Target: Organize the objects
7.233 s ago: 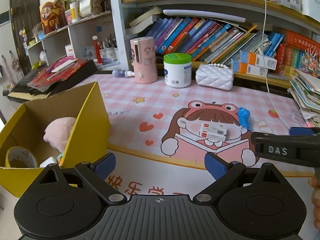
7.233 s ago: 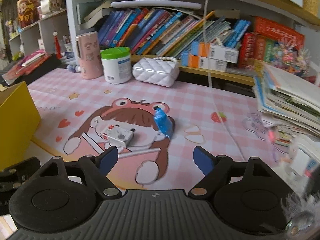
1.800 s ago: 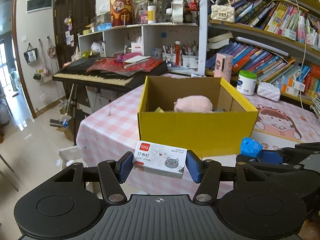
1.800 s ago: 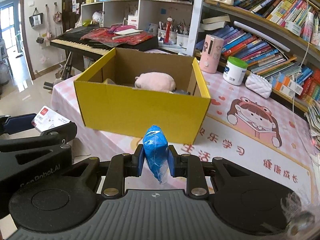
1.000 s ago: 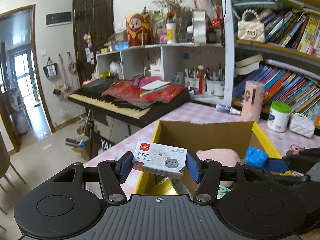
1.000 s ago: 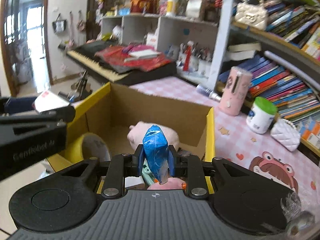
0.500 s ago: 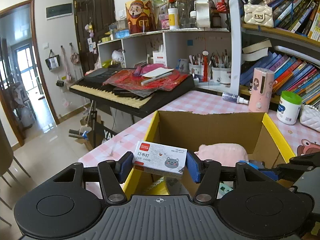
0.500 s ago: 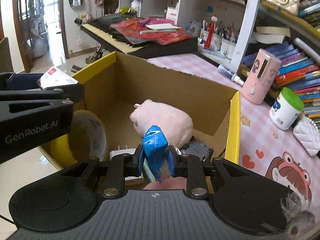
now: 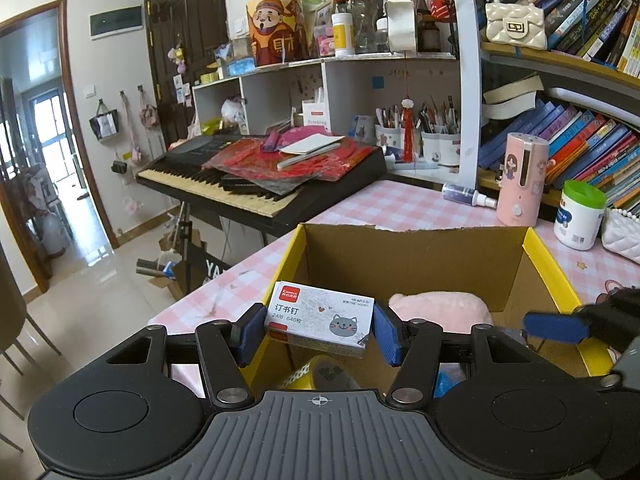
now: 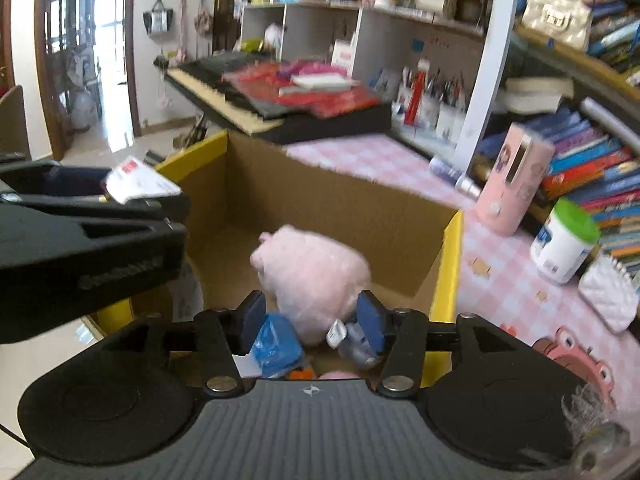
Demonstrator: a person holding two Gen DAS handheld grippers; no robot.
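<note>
Taking the yellow box [image 9: 548, 264] as the landmark and going left to right: at its near-left corner, the left gripper [image 9: 318, 330] is clamped on a small box of staples [image 9: 320, 322], one blue pad on each short end, holding it level above the opening. It looks like a light, stiff card carton with flat ends that suit the pads; a squeeze much harder could dent it, and the glossy printed faces seem slippery, so the ends are the better hold.

Further right, over the near middle of the yellow box, the right gripper [image 10: 311, 322] has its jaws opening. The blue packet [image 10: 276, 344] sits low between them, close to the left pad but apparently no longer pinched; the right pad stands clear of it. It looks like a soft, crinkly plastic pouch, very light, that would give under the pads and is best taken across its middle.

Just beyond it, inside the yellow box, lies a pink plush toy [image 10: 316, 272], soft and easy to push aside.

The right wrist view is blurred, so whether the blue packet touches the left pad or has reached the floor of the yellow box I cannot tell. Both gripper bodies hide the near part of the interior. A roll of yellow tape [image 9: 320, 372] shows only partly under the box of staples, and a grey-and-white item beside the right pad is too smeared to name.
</note>
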